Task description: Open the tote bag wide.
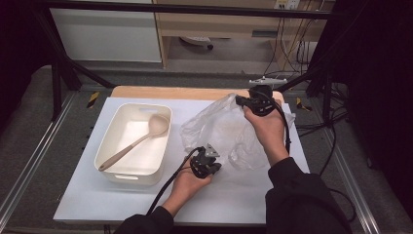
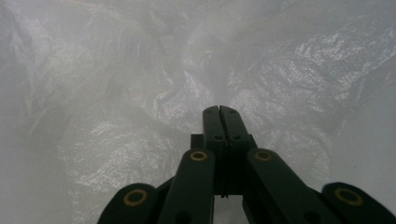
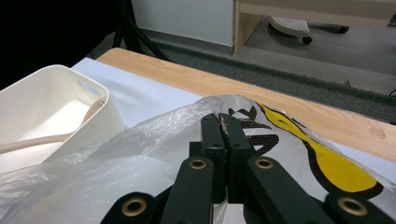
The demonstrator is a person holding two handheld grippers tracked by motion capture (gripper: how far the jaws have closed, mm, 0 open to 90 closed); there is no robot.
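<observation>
In the high view, a crinkled, translucent plastic bag (image 1: 221, 131) is lying right of centre on the white counter (image 1: 97, 195). The left tongs (image 1: 210, 163) are pinching its edge at six o'clock and the right tongs (image 1: 242, 101) its rim at one o'clock. A smooth cream bin (image 1: 117, 170) at nine o'clock is holding a beige ladle (image 1: 139, 141).

In the left gripper view, the left tongs (image 2: 219, 109) are pressing together on cloudy, wrinkled film (image 2: 116, 107).

In the right gripper view, the right tongs (image 3: 223, 119) are clamping the bag's rim (image 3: 187, 109), with a yellow and black print (image 3: 327, 163) at three o'clock.
</observation>
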